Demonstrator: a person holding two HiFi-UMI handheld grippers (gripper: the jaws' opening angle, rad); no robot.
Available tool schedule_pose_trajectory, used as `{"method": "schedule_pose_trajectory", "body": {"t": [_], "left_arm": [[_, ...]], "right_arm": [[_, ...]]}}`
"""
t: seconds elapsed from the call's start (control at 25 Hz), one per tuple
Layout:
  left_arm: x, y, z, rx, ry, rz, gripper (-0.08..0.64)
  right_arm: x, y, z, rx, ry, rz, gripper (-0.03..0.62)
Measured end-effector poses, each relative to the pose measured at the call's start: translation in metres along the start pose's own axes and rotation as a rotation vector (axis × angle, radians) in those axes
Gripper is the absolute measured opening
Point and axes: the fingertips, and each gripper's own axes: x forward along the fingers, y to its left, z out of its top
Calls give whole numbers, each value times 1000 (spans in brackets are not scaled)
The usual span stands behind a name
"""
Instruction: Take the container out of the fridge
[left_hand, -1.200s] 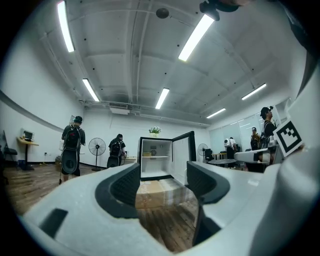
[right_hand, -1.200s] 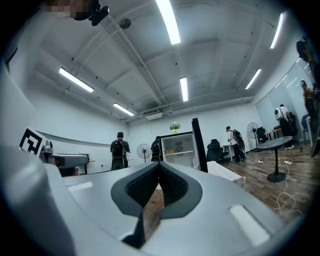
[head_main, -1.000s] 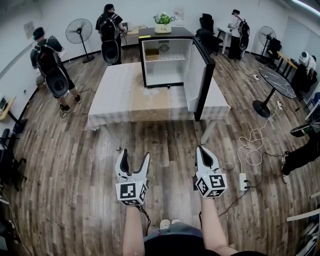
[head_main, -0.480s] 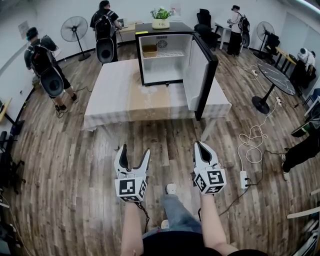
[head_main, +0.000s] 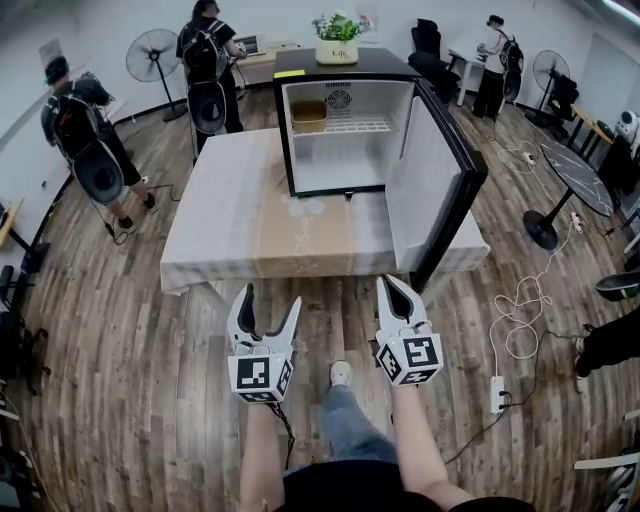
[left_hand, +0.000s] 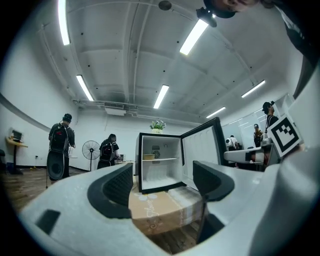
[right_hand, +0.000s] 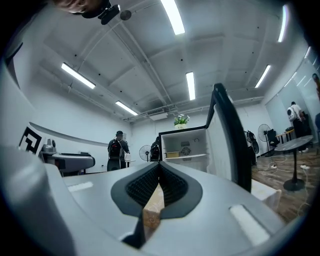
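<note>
On the clothed table the open fridge shelves, seemingly, the container; left tongs spread, right tongs clenched.

Fridge: I see it on the table's far half, door swung open to the right
Container: on the upper shelf, at its left end
Plant: on the fridge's top
Table: under a pale cloth, near edge just ahead of my grippers
Left gripper: over the wood floor, jaws apart
Right gripper: jaws together, near the door's lower corner
</note>
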Motion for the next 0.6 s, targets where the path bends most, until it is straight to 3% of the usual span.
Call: {"method": "schedule_pose_trajectory", "body": {"t": [0.32, 0.6], "left_arm": [[182, 46, 1, 9, 14, 16, 369], [286, 73, 4, 28, 16, 13, 343]], "right_arm": [[180, -59, -1, 30, 26, 78, 9], [274, -87, -7, 26, 53, 126, 11]]}}
